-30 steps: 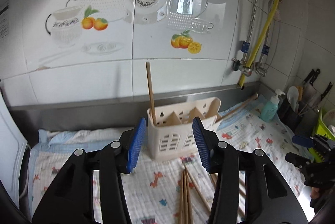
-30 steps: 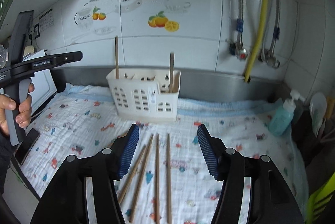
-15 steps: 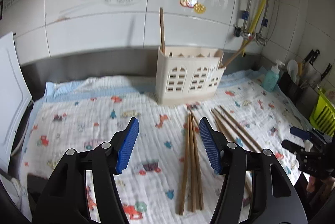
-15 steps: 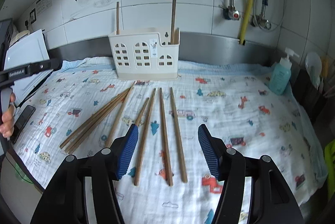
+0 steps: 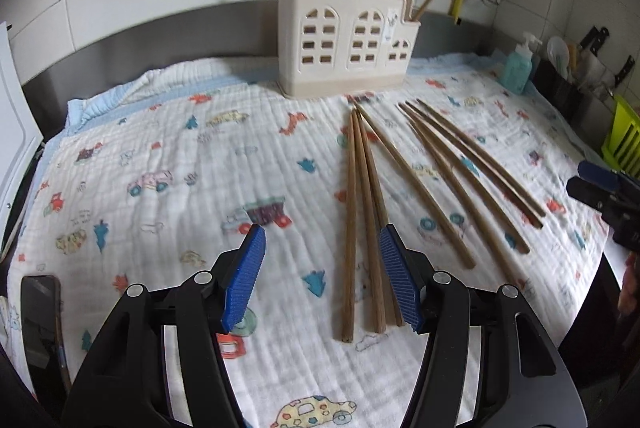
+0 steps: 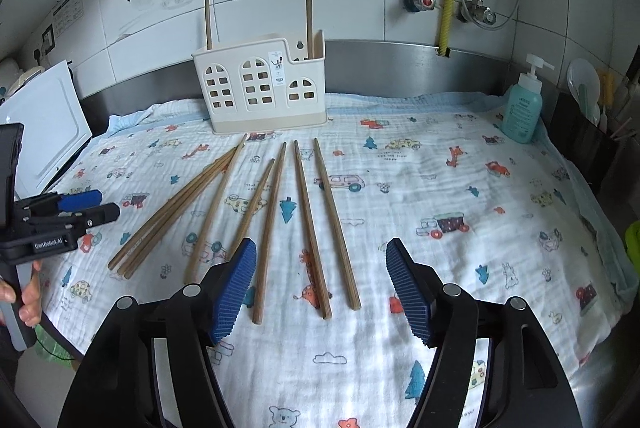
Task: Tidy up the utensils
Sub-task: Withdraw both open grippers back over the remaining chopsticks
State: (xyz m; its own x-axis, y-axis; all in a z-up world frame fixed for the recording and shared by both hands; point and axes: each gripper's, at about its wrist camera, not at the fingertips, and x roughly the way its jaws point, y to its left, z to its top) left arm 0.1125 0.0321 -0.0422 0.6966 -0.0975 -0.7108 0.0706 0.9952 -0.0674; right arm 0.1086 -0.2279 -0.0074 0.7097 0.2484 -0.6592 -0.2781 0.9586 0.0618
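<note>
- A cream utensil holder (image 6: 262, 87) is standing upright at the back of the bench (image 6: 480, 187), on a printed cloth (image 6: 440, 163).
- 2 wooden chopsticks are sticking up out of it: 1 (image 6: 207, 21) at its left end, 1 (image 6: 309, 15) in the lower right compartment.
- 8 loose chopsticks (image 6: 272, 211) are lying on the cloth in front of the holder, fanning toward the cameras.
- The left claw (image 5: 322, 278) is hovering with jaws apart and gripping nothing, above the thick ends of 3 bunched chopsticks (image 5: 362, 228).
- The right claw (image 6: 320, 286) is also spread wide and carrying nothing, above the 2 rightmost sticks (image 6: 320, 224).
- A teal soap bottle (image 6: 522, 107) is standing at the right rear.
</note>
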